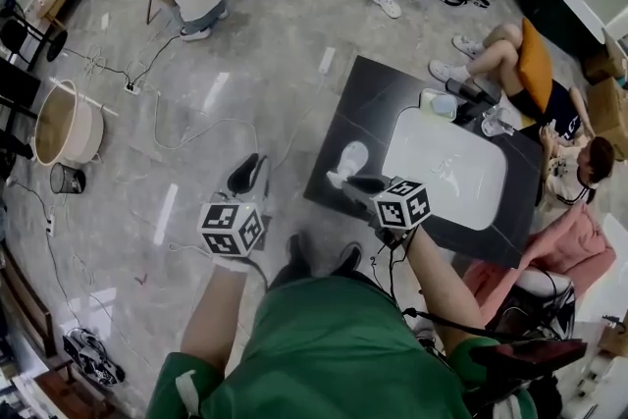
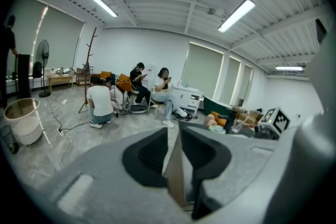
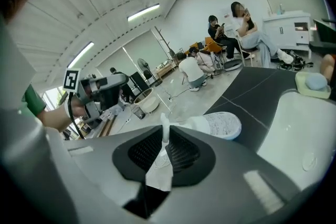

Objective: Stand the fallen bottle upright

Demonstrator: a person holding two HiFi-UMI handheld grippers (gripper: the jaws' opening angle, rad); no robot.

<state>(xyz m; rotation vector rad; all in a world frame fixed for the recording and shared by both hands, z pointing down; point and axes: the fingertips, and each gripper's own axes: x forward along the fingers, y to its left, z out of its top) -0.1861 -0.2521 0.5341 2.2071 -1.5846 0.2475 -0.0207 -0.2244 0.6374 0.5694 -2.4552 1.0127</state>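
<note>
A white bottle (image 1: 351, 158) lies tilted over the left edge of the dark table (image 1: 383, 93). My right gripper (image 1: 345, 181) is shut on its thin neck. In the right gripper view the neck (image 3: 165, 127) stands between the pads of that gripper (image 3: 164, 140), and the speckled white body (image 3: 220, 124) leans off to the right over the table. My left gripper (image 1: 246, 175) hangs over the floor left of the table, apart from the bottle. In the left gripper view it (image 2: 178, 150) shows a narrow gap with nothing in it.
A white tray (image 1: 446, 170) fills the table's middle, with a pale blue bowl (image 1: 441, 103) behind it. Several people sit around the room. A beige bucket (image 1: 65, 123) and cables (image 1: 186, 128) are on the floor at left. My feet (image 1: 322, 260) stand by the table.
</note>
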